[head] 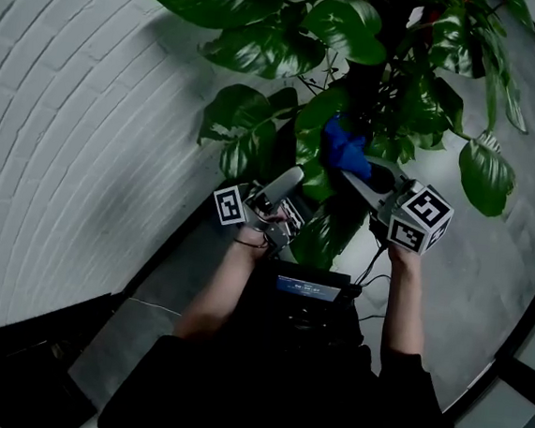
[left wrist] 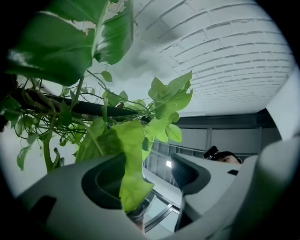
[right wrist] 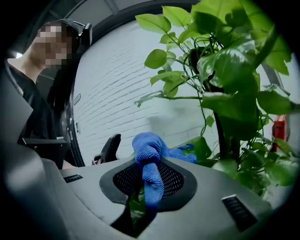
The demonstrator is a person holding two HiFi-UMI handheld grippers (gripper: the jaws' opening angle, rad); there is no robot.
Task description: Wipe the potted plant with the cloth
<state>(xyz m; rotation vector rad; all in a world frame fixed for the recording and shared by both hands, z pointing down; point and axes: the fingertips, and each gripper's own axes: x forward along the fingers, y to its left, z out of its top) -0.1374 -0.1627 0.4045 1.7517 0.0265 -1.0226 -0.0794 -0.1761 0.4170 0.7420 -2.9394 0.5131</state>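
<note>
The potted plant (head: 265, 48) fills the upper middle of the head view. Its broad dark leaves spread from a dark central pole (head: 383, 41) and hide the pot from every view. It stands close to a white brick wall (head: 72, 95) on the left, with grey floor (head: 488, 267) to the right.

The right gripper (head: 356, 177) reaches into the foliage from the right, its fingers clamped on the blue cloth (head: 343, 148). The cloth is bunched against the leaves near the pole. In the right gripper view, the cloth (right wrist: 149, 150) is gathered into a knot-like wad above the mesh pad of the right gripper (right wrist: 147, 187), and a strip runs down into the narrow slot between the fingers. A bit of green shows in that slot as well. Leaves and stems crowd the right half of that view, and a red object (right wrist: 280, 131) shows behind them, too hidden to identify.

The left gripper (head: 289, 187) sits just left of the right one, angled up under the lower leaves. In the left gripper view, the fingers of the left gripper (left wrist: 152, 164) stand moderately apart. A pale green leaf (left wrist: 131, 164) hangs down between them and drapes over the left pad. The right finger (left wrist: 192, 176) is clear of it.

A dark box with a small lit screen (head: 308, 286) sits on the person's chest, below both grippers.
</note>
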